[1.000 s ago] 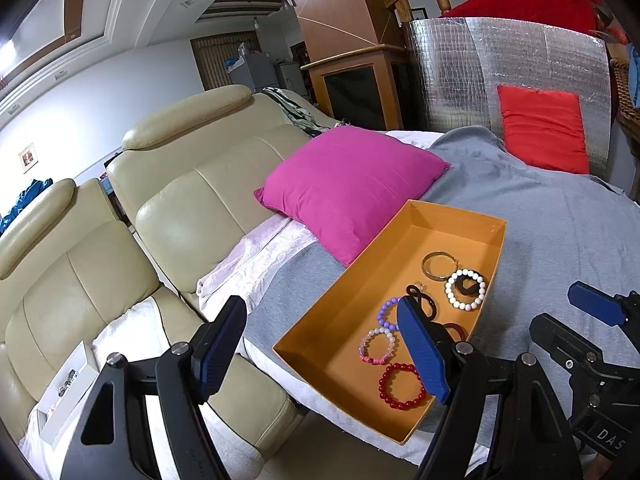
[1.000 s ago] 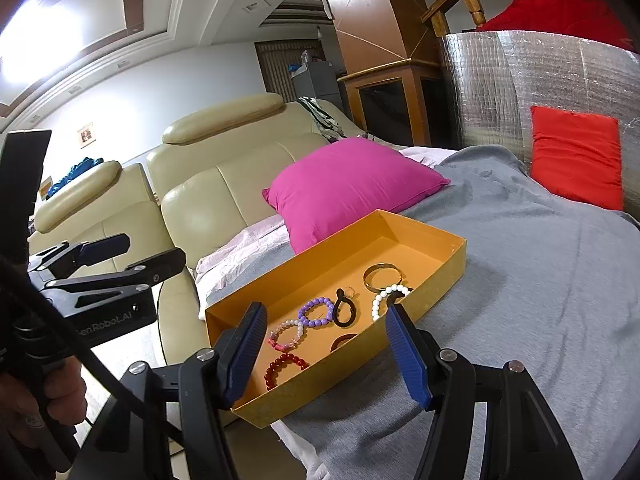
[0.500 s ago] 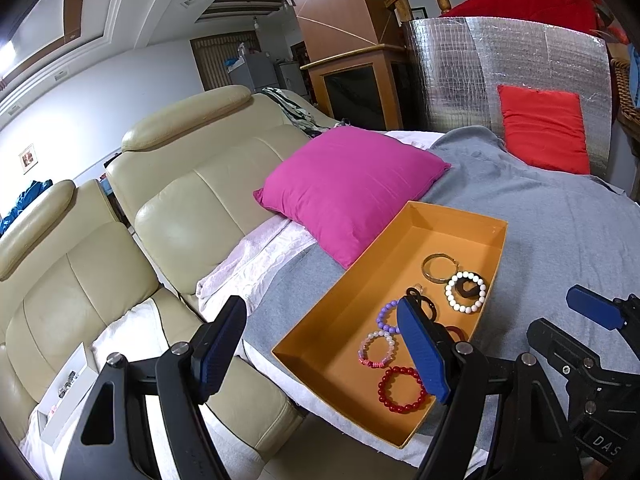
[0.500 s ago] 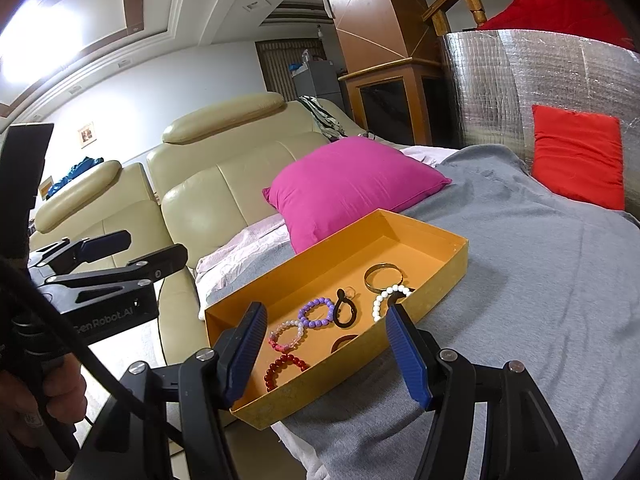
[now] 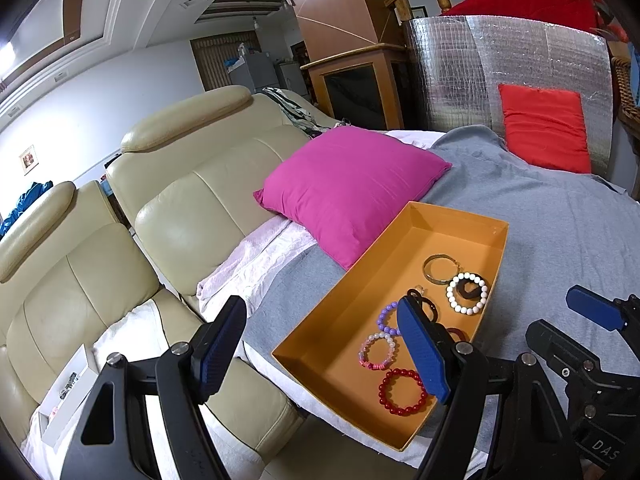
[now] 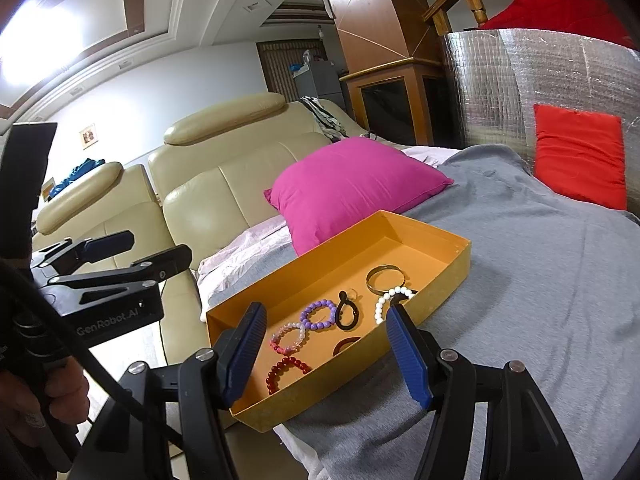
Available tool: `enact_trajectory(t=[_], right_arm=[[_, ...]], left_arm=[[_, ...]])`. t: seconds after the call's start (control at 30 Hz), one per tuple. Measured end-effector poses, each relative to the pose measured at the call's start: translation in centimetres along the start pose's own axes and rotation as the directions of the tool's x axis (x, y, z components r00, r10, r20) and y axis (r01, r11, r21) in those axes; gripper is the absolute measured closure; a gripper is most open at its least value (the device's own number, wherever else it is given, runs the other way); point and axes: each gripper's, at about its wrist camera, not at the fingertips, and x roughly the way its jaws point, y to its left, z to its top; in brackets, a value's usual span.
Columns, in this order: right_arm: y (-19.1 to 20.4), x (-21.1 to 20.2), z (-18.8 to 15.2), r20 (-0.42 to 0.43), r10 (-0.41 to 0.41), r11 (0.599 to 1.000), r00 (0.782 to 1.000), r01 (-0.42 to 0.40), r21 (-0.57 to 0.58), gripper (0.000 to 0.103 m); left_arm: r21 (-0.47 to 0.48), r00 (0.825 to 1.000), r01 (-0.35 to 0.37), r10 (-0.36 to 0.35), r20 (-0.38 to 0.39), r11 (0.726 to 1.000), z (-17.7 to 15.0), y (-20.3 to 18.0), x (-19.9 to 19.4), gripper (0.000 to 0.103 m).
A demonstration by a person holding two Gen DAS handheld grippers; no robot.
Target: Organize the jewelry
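Two grippers hover near the front edge of a grey-blanketed bed [image 6: 540, 280], each with blue fingers spread wide and nothing between them. The left gripper [image 5: 320, 352] points toward the front left corner of an orange tray [image 5: 320, 344]; its right finger [image 5: 420, 352] overlaps the tray's jewelry in the picture, but whether it touches anything cannot be told. The right gripper [image 6: 324, 352] faces the tray's near long wall, with both fingers short of it.

From the right wrist view the tray [image 6: 440, 280] lies on the blanket, running from about 7 o'clock to 2 o'clock. Inside, all toward the near half, lie a dark red bead bracelet [image 6: 286, 372] at the 7 o'clock end, a pink and pearl bracelet [image 6: 288, 338] just beyond it, a purple bead bracelet [image 6: 318, 314] touching that one, a black loop [image 6: 346, 314] next to the purple beads, a white bead bracelet [image 6: 390, 300] partly hidden by the tray wall, and a gold bangle [image 6: 386, 278] at about 1 o'clock from it. A dark reddish ring [image 6: 346, 344] lies against the near wall.

At the tray's 12 o'clock corner rests a magenta pillow [image 6: 352, 184]. A red cushion [image 6: 580, 160] leans on a silver foil panel [image 6: 500, 92] at the bed's far end. Cream leather armchairs [image 6: 224, 184] stand at 9 o'clock. A hand [image 6: 40, 400] grips the left gripper's handle.
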Motion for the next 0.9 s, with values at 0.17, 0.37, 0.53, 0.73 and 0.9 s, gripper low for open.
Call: enact_trajectory(t=[0.17, 0.37, 0.53, 0.73, 0.9], right_arm=[[-0.01, 0.06, 0.06, 0.000, 0.003, 1.000, 1.000, -0.003, 0.002, 0.036], [0.12, 0.07, 0.12, 0.002, 0.006, 1.000, 1.000, -0.006, 0.002, 0.036], [0.12, 0.08, 0.13, 0.002, 0.006, 1.000, 1.000, -0.006, 0.004, 0.036], [0.14, 0.21, 0.23, 0.002, 0.010, 1.000, 1.000, -0.010, 0.006, 0.035], [0.23, 0.37, 0.22, 0.002, 0.012, 1.000, 1.000, -0.012, 0.006, 0.035]], left_arm=[[-0.002, 1.000, -0.003, 0.003, -0.003, 1.000, -0.05, -0.04, 0.09, 0.025], [-0.001, 1.000, -0.007, 0.007, -0.003, 1.000, -0.07, -0.01, 0.27, 0.025], [-0.001, 1.000, -0.007, 0.007, -0.004, 1.000, -0.13, -0.03, 0.37, 0.025], [0.000, 1.000, -0.009, 0.009, -0.010, 1.000, -0.19, -0.09, 0.64, 0.025], [0.001, 1.000, -0.014, 0.014, -0.015, 1.000, -0.26, -0.05, 0.79, 0.025]])
